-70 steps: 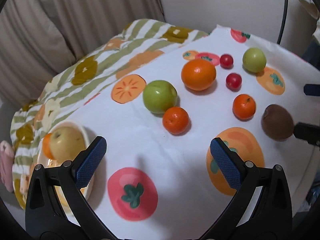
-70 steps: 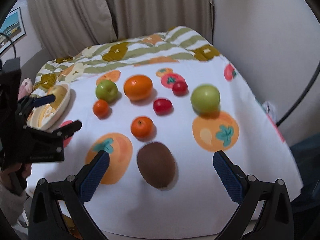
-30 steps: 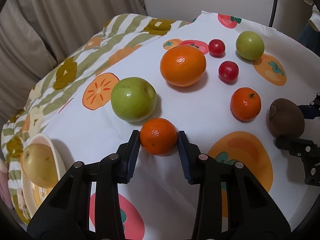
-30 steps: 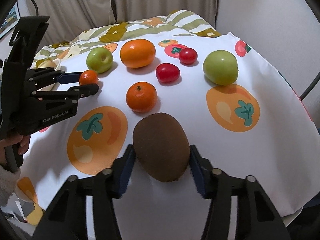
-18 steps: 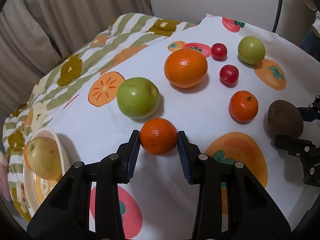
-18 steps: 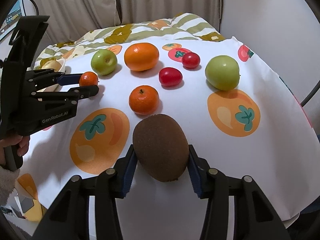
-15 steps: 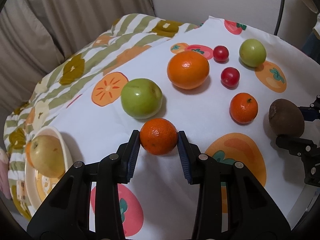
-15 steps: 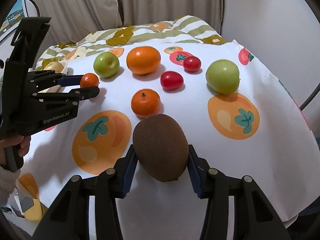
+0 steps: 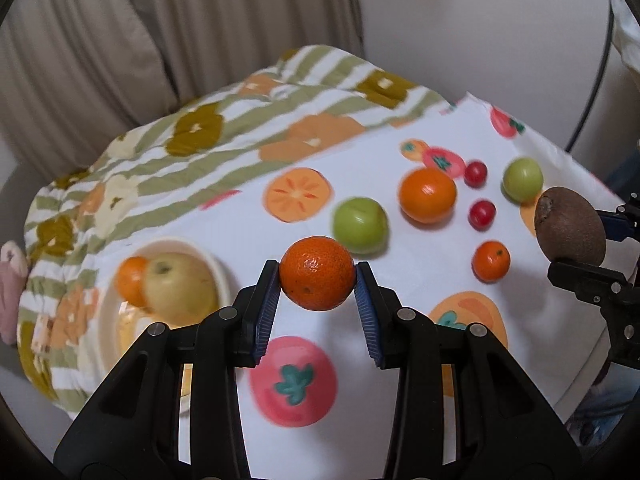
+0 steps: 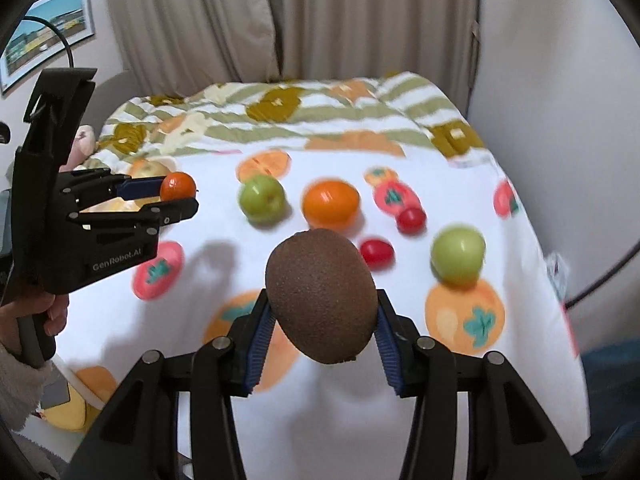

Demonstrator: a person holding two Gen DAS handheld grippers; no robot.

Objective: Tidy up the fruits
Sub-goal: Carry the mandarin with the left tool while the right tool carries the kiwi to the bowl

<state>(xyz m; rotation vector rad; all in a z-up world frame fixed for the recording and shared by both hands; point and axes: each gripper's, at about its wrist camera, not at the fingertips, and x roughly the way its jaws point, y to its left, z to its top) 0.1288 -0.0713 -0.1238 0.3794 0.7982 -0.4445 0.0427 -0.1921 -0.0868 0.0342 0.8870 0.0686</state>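
Observation:
My left gripper (image 9: 317, 294) is shut on a small orange mandarin (image 9: 317, 273) and holds it in the air above the cloth, right of the cream bowl (image 9: 105, 320). The bowl holds a yellow apple (image 9: 180, 288) and a small orange fruit (image 9: 131, 286). My right gripper (image 10: 322, 322) is shut on a brown kiwi (image 10: 322, 300), lifted above the cloth; the kiwi also shows in the left wrist view (image 9: 570, 226). The left gripper with the mandarin (image 10: 178, 186) shows in the right wrist view.
On the fruit-print cloth (image 9: 400, 292) lie a green apple (image 9: 359, 225), a big orange (image 9: 427, 195), two red cherry tomatoes (image 9: 481, 213), a second green apple (image 9: 522, 180) and a small mandarin (image 9: 491, 261). A striped blanket (image 9: 200, 140) lies behind, curtains and wall beyond.
Both grippers have lifted their fruit off the cloth. The left one has moved left toward the bowl with the mandarin; the right one has risen with the kiwi.

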